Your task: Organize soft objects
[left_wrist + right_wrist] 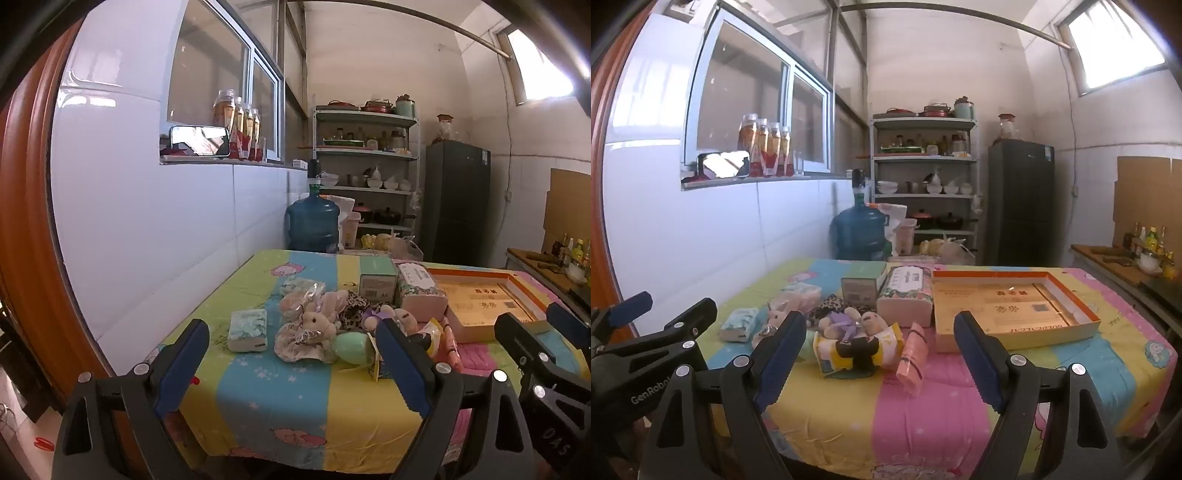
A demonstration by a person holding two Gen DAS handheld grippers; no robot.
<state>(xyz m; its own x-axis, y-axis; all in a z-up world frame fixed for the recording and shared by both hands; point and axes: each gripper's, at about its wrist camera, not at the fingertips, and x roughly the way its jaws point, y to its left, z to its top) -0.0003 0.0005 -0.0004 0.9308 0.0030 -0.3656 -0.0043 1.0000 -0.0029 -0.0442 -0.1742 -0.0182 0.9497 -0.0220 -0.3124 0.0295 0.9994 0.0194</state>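
Nearest the cameras, both tools hang short of the table's near edge with nothing between their fingers: the left gripper [291,365] has its jaws spread wide, and the right gripper [882,360] is spread just as wide. Beyond them, on the striped cartoon tablecloth [916,417], the soft things lie in a loose heap left of centre: a yellow tissue pack [857,349] with a dark plush on it, a pink rolled packet [913,354] just to its right, a green egg-shaped plush [351,347], a plush rabbit [317,325] on frilly fabric, and a small tissue pack [248,329] at the left. Farther back stands a pink wet-wipes pack [905,297], and to the right the shallow orange-rimmed box [1086,314], likely the destination. A good first move is probably taking a nearest, free-lying piece, pinching it across its middle so neighbours stay undisturbed.
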